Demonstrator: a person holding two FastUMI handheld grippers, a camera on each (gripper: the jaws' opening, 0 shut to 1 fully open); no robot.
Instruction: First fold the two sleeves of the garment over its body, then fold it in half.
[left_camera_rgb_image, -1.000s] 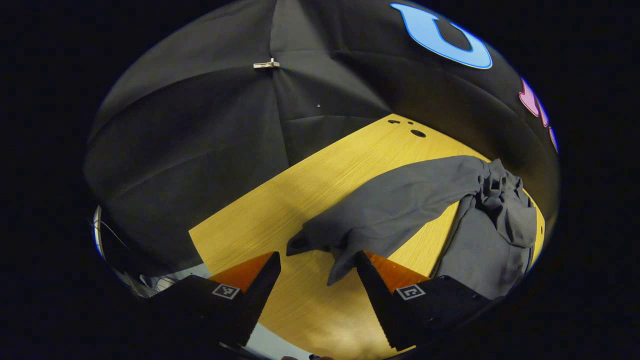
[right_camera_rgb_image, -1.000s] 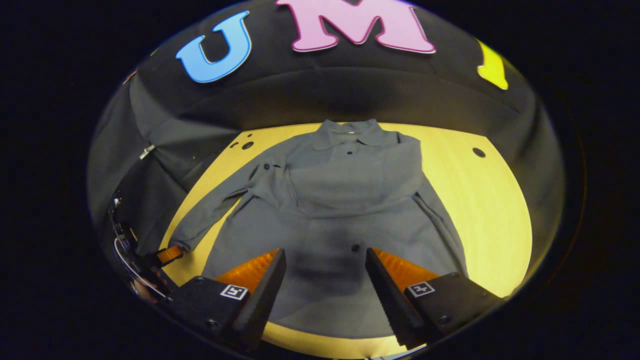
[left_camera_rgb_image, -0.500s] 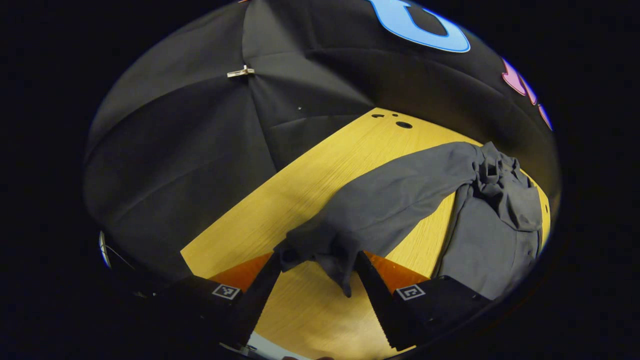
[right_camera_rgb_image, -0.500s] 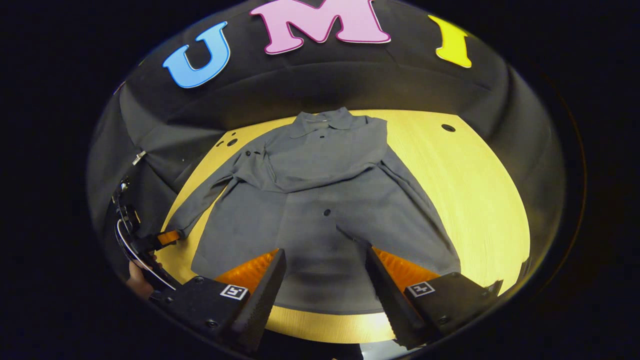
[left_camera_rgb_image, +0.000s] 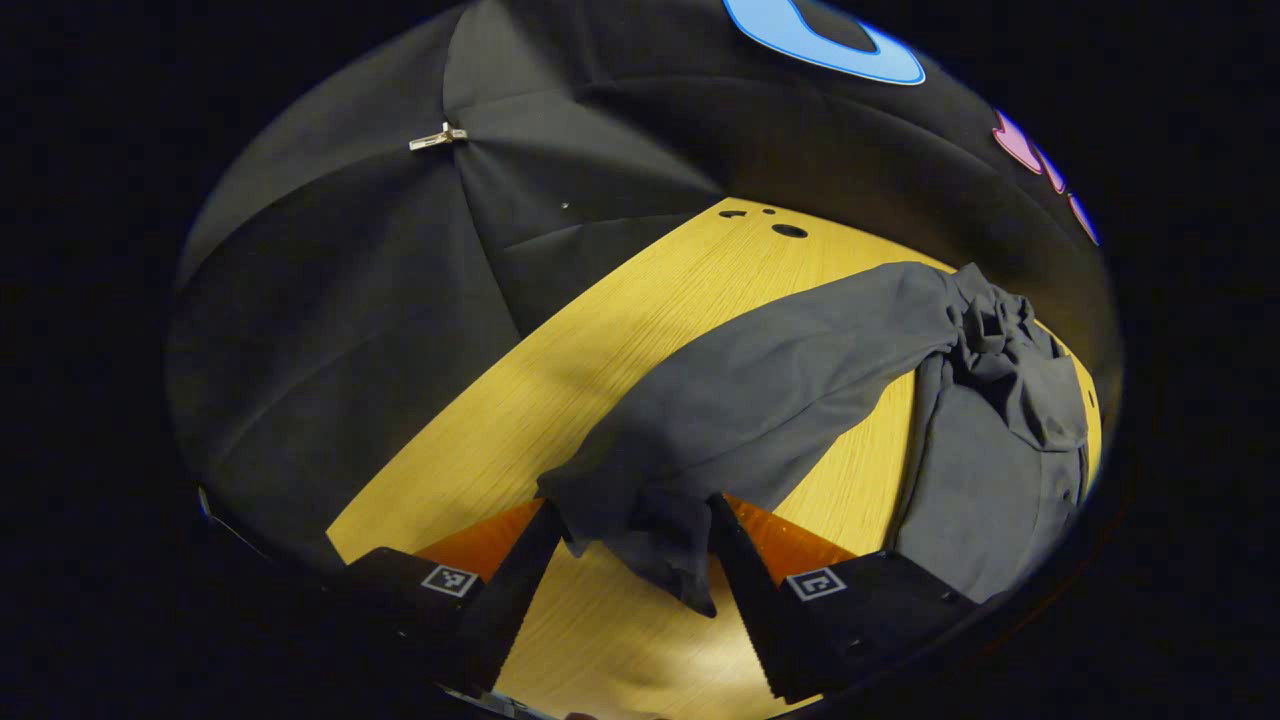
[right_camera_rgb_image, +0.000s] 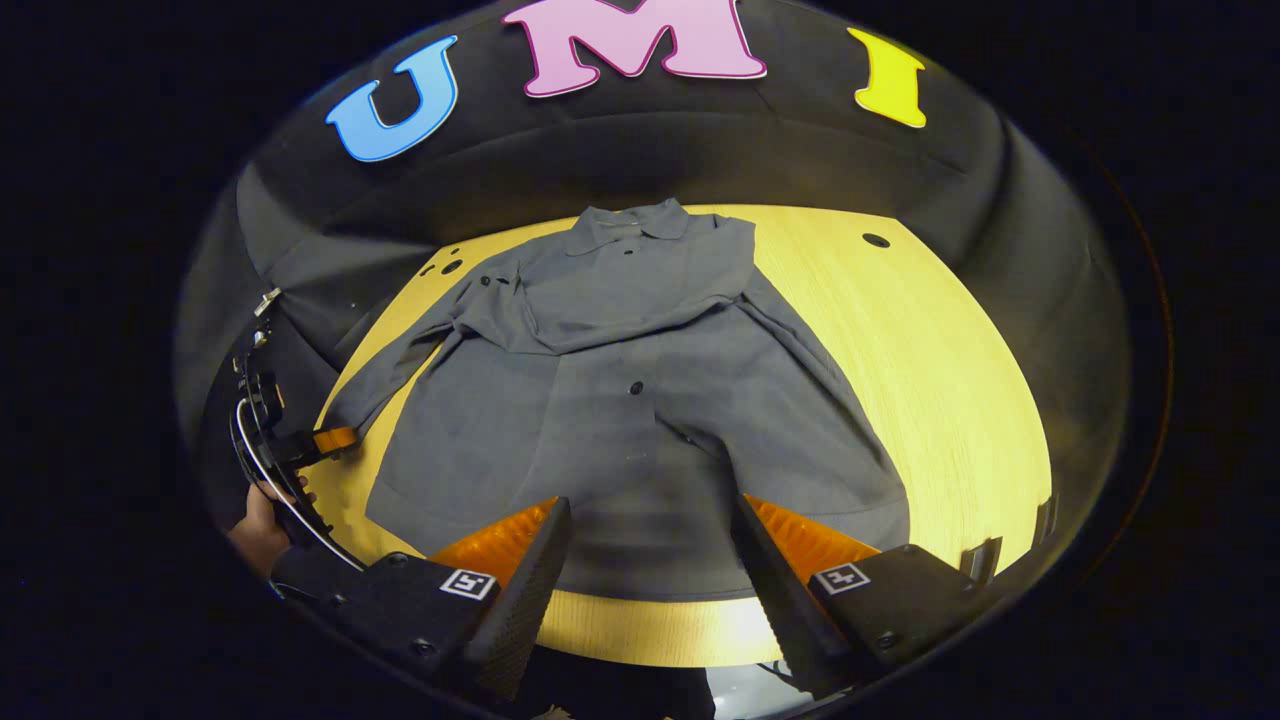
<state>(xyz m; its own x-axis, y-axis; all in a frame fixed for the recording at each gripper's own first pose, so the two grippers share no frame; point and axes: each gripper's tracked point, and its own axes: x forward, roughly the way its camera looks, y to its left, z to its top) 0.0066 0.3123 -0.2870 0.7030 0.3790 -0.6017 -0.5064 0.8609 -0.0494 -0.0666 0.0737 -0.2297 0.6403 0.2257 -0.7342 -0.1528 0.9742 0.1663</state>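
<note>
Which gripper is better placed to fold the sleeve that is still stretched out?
Left. The left gripper has its open fingers around the cuff of the outstretched sleeve. The right gripper hangs open over the garment's hem, away from that sleeve.

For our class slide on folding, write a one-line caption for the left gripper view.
Open left claw around the cuff of the grey garment's sleeve on the wooden table.
</note>
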